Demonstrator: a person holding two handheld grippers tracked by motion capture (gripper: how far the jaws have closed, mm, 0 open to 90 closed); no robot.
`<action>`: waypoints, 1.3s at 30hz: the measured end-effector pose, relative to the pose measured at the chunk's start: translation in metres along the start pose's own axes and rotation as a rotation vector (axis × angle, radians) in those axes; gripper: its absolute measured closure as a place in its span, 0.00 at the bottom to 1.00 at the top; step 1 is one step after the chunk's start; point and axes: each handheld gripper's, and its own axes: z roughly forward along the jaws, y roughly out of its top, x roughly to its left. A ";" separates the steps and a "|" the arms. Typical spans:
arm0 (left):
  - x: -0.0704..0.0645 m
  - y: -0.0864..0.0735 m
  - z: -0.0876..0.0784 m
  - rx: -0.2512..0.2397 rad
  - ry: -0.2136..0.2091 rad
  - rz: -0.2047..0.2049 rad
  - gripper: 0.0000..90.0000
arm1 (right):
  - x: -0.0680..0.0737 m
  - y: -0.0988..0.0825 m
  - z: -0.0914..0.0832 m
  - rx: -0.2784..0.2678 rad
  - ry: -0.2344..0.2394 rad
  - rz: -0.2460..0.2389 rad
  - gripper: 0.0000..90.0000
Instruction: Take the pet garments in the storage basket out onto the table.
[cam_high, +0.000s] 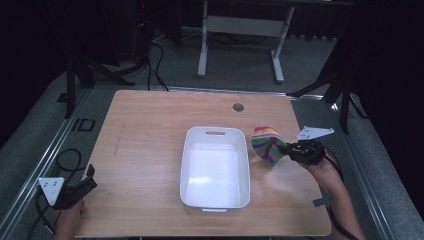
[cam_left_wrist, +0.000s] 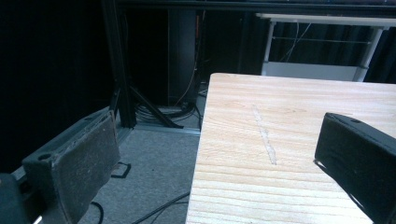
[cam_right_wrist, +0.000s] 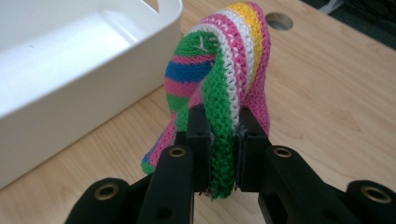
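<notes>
A striped knitted cloth (cam_right_wrist: 219, 93), in bands of pink, green, blue, white and yellow, is pinched in the right gripper (cam_right_wrist: 219, 154). Its two black jaws are pressed against a green fold of the knit from either side, and the rest of the cloth bunches up above them. From the high view, the cloth (cam_high: 268, 144) is held just above the wooden table (cam_high: 145, 130), just beside the right wall of a white plastic bin (cam_high: 216, 167).

The bin is open, with nothing in it, and stands near the middle of the table, a handle slot in its far wall. The step in hand looks like carrying the cloth over that wall and letting it go inside. To do it well, the person would probably need to lift the cloth enough for its lowest hanging edge to pass the rim, bring it over the middle of the bin, and only then part the jaws. The knit is soft and floppy, so a trailing corner could catch on the rim or drape over it.

Nothing else stands between cloth and bin. A round cable hole (cam_high: 238, 107) sits in the table's far side, out of the way.

The left gripper (cam_high: 86, 181) rests at the table's near left corner, well apart from the bin. Its jaws stand wide with nothing between them.
</notes>
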 end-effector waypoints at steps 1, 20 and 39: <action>0.000 0.000 0.000 0.000 0.000 0.001 0.00 | 0.000 -0.003 0.004 0.001 -0.003 0.009 0.88; 0.000 0.000 0.000 -0.002 -0.001 0.004 0.00 | 0.003 -0.044 0.066 0.064 -0.025 0.095 0.88; 0.000 0.000 0.000 -0.004 0.003 0.001 0.00 | 0.000 -0.036 0.013 -0.053 -0.065 0.092 0.52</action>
